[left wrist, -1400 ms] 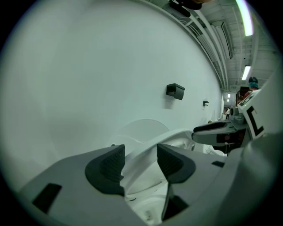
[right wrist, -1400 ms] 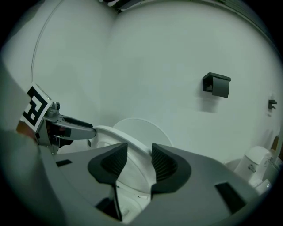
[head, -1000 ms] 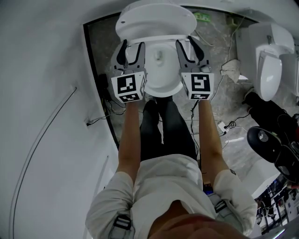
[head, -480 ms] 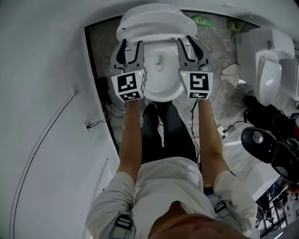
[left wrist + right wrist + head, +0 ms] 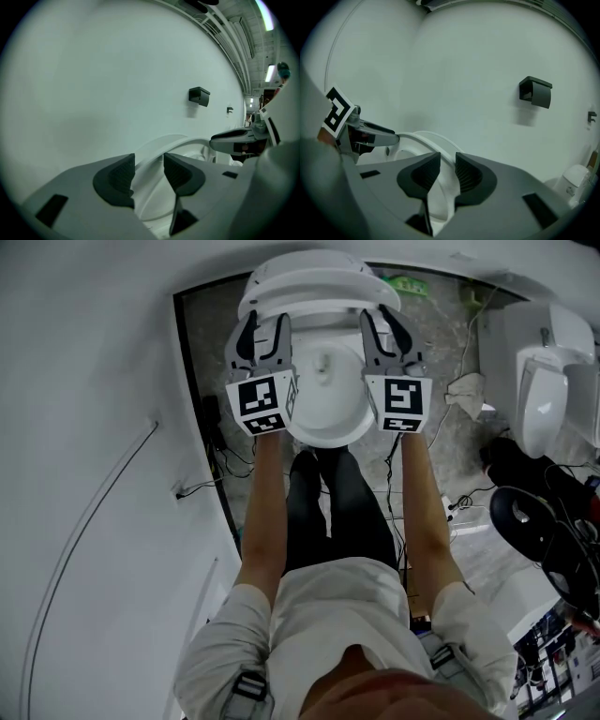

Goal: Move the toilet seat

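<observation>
**Seat up, grip uneven**

The toilet seat stands raised at the back of the bowl, close to the white wall. One gripper holds each side of it. The left gripper has the seat's edge running between its jaws, which have just been closing. A gap remains beside the rim, so it is not yet clamped. The right gripper has also been closing and stands narrower. Its pads seem to press on the rim, though the view is too close to be certain.

The main risk is the mismatch between the two sides. If the seat is swung while only the right side bites, it could twist on its hinge. The smooth plastic could also slide out of the looser left jaws and drop onto the bowl. Pushing further back could jam the seat against the wall.

Compared with a second ago, both grippers sit slightly further toward the back of the toilet. The seat looks more foreshortened, probably nearer upright.
</observation>
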A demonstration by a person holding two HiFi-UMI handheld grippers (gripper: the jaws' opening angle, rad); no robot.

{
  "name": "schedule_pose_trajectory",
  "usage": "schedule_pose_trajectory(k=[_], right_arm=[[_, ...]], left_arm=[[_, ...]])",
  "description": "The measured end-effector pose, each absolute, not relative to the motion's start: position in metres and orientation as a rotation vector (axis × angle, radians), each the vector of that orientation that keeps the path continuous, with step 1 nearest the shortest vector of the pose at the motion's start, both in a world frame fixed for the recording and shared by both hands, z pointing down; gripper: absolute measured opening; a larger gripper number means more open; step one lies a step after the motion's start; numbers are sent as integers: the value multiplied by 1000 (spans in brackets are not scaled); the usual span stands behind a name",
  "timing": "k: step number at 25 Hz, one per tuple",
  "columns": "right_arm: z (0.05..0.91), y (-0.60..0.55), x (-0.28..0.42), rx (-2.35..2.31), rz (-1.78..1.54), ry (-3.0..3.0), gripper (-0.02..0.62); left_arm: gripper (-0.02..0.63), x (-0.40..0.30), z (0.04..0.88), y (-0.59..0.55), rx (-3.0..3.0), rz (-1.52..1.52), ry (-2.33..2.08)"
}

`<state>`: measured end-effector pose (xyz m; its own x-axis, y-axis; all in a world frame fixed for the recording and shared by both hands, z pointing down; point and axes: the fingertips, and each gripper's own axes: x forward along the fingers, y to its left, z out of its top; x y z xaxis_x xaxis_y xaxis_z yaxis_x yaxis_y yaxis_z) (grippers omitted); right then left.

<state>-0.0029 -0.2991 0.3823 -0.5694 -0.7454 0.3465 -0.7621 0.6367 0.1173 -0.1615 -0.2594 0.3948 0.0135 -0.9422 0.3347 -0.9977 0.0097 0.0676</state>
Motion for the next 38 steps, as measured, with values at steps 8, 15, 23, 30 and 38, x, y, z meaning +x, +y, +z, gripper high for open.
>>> schedule_pose_trajectory(k=[8,15,23,30,38], right_arm=[[385,-315,-8,1193,49,-2491,109],[386,-332,-10,1192,39,-2496,103],[389,-347,-10,1198,45,-2493,100],[391,-352,-14,1192,30,-2481,97],[390,-356,-15,1195,4,-2465,104]], left_arm=[[200,-167,398,-275,2006,287,-2019],[183,-170,400,-292,2008,316,-2037],[178,-171,403,-306,2005,328,-2039],[178,-175,406,-310,2005,329,-2037],[179,-175,407,-314,2024,333,-2035]])
